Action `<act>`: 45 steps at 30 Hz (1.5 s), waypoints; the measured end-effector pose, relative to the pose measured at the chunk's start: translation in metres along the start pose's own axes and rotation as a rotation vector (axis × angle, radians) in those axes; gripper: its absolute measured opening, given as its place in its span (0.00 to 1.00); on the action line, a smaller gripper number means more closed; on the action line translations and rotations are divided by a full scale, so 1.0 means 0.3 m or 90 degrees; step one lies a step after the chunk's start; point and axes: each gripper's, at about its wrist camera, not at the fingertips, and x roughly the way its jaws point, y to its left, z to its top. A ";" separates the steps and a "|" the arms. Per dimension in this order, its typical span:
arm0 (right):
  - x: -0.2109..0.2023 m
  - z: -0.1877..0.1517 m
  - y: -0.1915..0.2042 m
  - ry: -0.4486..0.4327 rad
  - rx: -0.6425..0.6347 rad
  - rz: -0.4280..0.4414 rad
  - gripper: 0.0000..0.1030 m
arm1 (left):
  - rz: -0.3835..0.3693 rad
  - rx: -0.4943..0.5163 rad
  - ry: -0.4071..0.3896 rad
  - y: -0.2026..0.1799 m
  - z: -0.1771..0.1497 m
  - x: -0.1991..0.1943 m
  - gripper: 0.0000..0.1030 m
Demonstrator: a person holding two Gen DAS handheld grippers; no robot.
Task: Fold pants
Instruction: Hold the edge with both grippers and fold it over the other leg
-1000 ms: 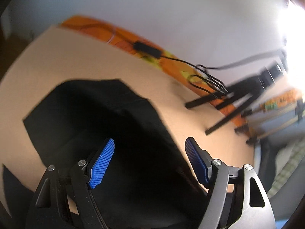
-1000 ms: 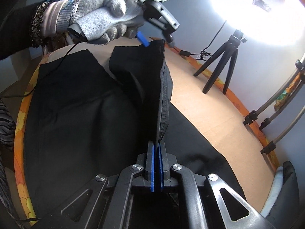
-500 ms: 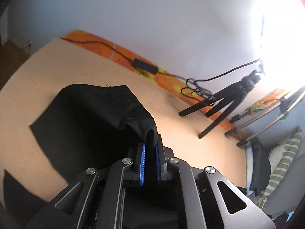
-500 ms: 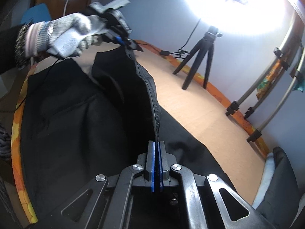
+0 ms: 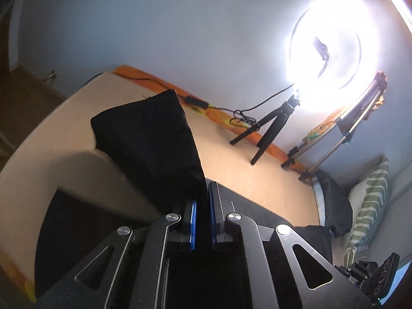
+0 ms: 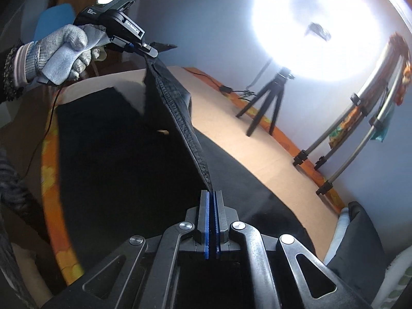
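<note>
Black pants [image 6: 116,154] lie spread on a tan table [image 6: 257,152]. My right gripper [image 6: 211,195] is shut on the stitched seam edge of the pants [image 6: 185,126], which runs taut up to my left gripper [image 6: 148,51], held in a gloved hand above the table. In the left wrist view my left gripper [image 5: 202,195] is shut on a lifted black flap of the pants [image 5: 154,139] that hangs over the table [image 5: 257,175].
A ring light on a small black tripod [image 5: 267,128] stands at the table's far edge, with a cable and adapter [image 5: 195,101] beside it. Metal stand legs [image 6: 342,139] rise at the right. A striped cushion [image 5: 370,206] and dark cloth [image 5: 332,200] lie off the right end.
My left gripper closed on the pants edge and lifted it well above the table. My right gripper stayed shut on the seam and rose too, pulling the edge taut between them.
</note>
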 end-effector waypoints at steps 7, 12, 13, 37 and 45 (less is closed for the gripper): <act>-0.035 -0.102 0.214 0.039 -0.056 0.046 0.00 | 0.033 -0.030 0.021 0.144 -0.268 -0.080 0.06; 0.005 -0.179 0.320 0.079 -0.081 0.056 0.00 | 0.034 -0.084 0.056 0.246 -0.399 -0.059 0.06; 0.013 -0.192 0.338 0.084 -0.088 0.052 0.00 | 0.036 -0.084 0.057 0.254 -0.413 -0.057 0.06; 0.093 -0.257 0.332 0.094 0.029 0.045 0.01 | 0.097 -0.133 -0.021 0.428 -0.395 -0.102 0.08; 0.076 -0.234 0.350 0.074 0.024 0.034 0.01 | 0.168 -0.098 -0.048 0.457 -0.452 -0.171 0.06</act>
